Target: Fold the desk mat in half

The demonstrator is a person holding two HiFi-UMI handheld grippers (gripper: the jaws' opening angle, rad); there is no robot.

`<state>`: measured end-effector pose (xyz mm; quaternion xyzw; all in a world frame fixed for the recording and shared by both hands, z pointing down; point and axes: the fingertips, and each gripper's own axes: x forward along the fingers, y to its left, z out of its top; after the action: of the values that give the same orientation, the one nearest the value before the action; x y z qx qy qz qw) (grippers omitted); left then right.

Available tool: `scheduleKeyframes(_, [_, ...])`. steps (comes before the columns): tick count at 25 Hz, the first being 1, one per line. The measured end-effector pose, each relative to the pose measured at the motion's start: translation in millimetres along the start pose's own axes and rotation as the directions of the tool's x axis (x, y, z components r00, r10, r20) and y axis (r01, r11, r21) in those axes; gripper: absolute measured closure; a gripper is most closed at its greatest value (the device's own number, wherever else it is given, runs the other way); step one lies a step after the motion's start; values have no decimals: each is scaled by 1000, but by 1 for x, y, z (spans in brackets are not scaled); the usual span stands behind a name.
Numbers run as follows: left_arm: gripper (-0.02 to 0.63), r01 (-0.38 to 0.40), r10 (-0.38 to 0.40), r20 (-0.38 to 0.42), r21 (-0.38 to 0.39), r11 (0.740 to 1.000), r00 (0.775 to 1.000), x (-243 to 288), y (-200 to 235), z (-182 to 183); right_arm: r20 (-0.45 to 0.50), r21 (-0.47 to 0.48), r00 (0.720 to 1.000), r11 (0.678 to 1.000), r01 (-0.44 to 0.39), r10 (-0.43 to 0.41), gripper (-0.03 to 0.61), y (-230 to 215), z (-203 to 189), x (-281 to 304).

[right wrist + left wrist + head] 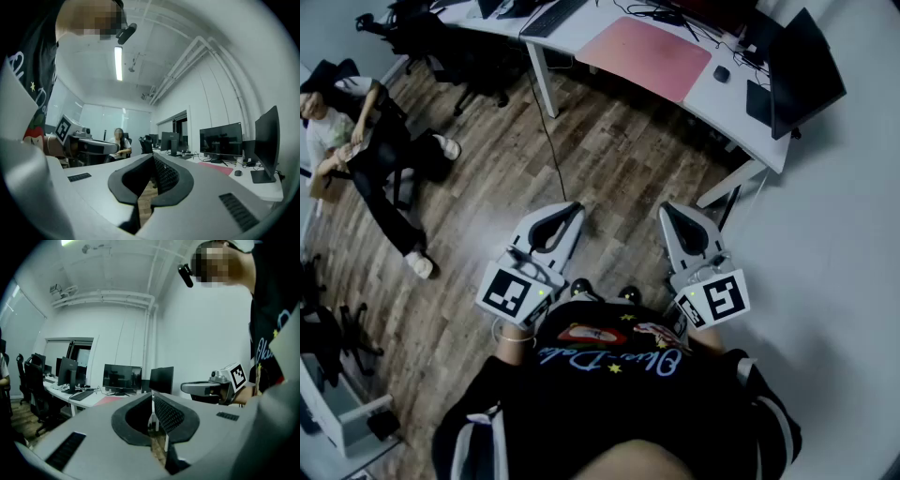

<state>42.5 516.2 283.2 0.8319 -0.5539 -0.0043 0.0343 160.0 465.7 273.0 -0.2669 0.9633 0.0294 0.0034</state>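
A pink desk mat (645, 56) lies flat on the white desk (727, 98) at the far side of the room; a strip of it (216, 168) shows in the right gripper view and a sliver of it (108, 400) in the left gripper view. My left gripper (571, 210) and right gripper (672, 210) are held close to my body over the wooden floor, well short of the desk. Both are shut with nothing between the jaws. In its own view the left gripper (153, 396) points toward the desks; the right gripper (153, 158) does likewise.
Monitors (802, 70), a keyboard (551, 17) and a mouse (722, 73) sit on the desk around the mat. A seated person (356, 141) is at the left by office chairs (427, 33). A white wall (844, 234) runs along the right.
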Motion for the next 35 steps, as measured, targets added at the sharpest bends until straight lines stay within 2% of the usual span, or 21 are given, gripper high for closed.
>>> scheduleKeyframes(4, [600, -3, 3, 11, 11, 1000, 1000, 0, 3, -2, 1, -12, 1000, 1000, -6, 6, 578, 3, -1, 2])
scheduleKeyframes(12, [598, -2, 2, 21, -14, 1000, 1000, -4, 27, -5, 3, -16, 1000, 1000, 18, -18, 577, 3, 1, 16])
scheduleKeyframes(16, [598, -17, 18, 22, -21, 1000, 1000, -9, 49, -5, -32, -62, 999, 998, 32, -34, 577, 4, -2, 31])
scheduleKeyframes(26, [586, -73, 72, -18, -51, 996, 997, -30, 117, -24, -77, -73, 994, 995, 67, -73, 560, 20, -9, 70])
scheduleKeyframes(28, [541, -63, 62, -24, -56, 996, 998, -29, 127, -27, -83, -76, 992, 993, 89, -96, 530, 20, -9, 76])
scheduleKeyframes(35, [522, -12, 10, -25, -90, 996, 1000, -10, 142, -40, -138, -98, 975, 982, 162, -174, 504, 5, -19, 80])
